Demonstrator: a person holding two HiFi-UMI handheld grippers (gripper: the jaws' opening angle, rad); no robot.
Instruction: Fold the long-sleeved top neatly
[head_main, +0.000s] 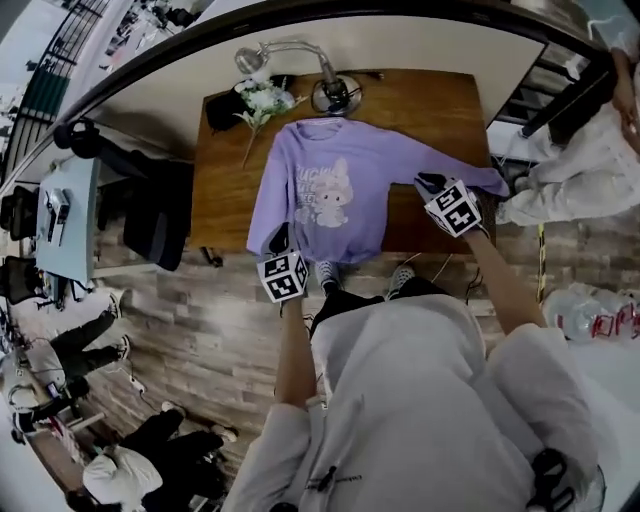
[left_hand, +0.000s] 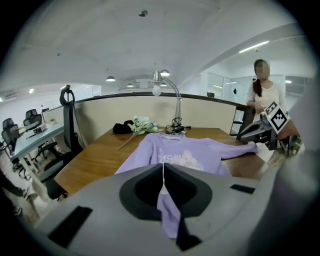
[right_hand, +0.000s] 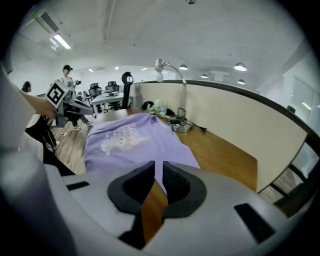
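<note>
Left claw pinches the purple long-sleeved top; right claw, barely parted, grips nothing: a lone tug could skew it.

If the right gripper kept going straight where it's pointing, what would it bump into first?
Most likely the purple top, spread on the wooden table right ahead of the right gripper, though depth is hard to judge.

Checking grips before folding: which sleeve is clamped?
The left sleeve: the left gripper's jaws are shut on its purple fabric. The right gripper's jaws stand slightly apart, only table between them.
</note>
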